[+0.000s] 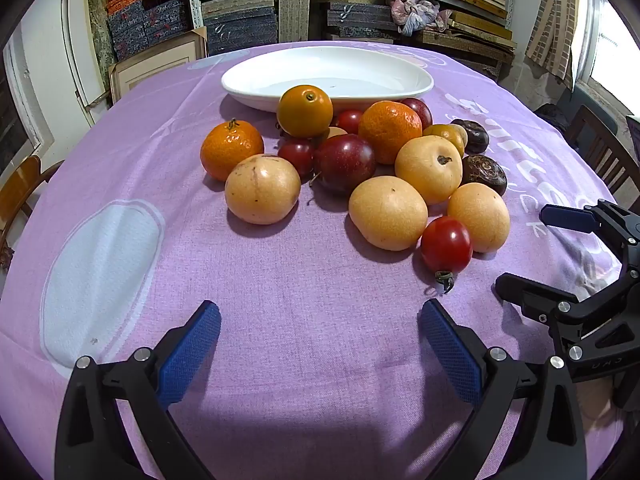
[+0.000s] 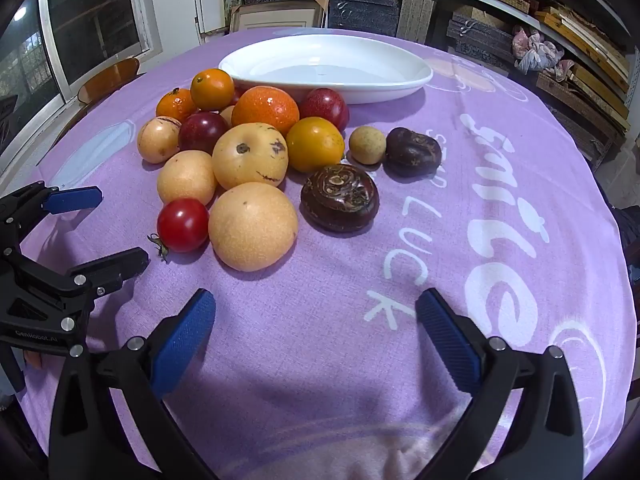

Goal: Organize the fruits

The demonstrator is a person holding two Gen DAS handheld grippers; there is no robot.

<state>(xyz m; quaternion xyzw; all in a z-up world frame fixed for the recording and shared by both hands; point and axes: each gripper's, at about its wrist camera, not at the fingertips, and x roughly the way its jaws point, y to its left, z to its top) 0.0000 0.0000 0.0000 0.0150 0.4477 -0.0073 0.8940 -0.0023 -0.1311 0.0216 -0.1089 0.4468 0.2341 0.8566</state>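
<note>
Several fruits lie heaped on the purple tablecloth [image 1: 280, 280]: pale yellow pears [image 1: 387, 212] [image 2: 253, 226], mandarins [image 1: 231, 149] [image 2: 265, 109], dark red plums [image 1: 344, 162], a red tomato [image 1: 446, 244] [image 2: 183, 224] and dark brown water chestnuts [image 2: 339, 197]. Behind the heap stands an empty white oval dish [image 1: 256, 80] [image 2: 256, 60]. My left gripper [image 1: 320, 312] hovers open in front of the heap, nothing between its blue pads. My right gripper [image 2: 316, 300] is open too, just short of the nearest pear; it also shows at the right in the left wrist view [image 1: 528, 248].
Shelves stacked with boxes and boards [image 1: 280, 8] line the wall behind the table. Wooden chairs [image 1: 20, 188] [image 1: 600, 152] stand at the table's left and right. White lettering [image 2: 500, 220] is printed on the cloth to the right of the fruit.
</note>
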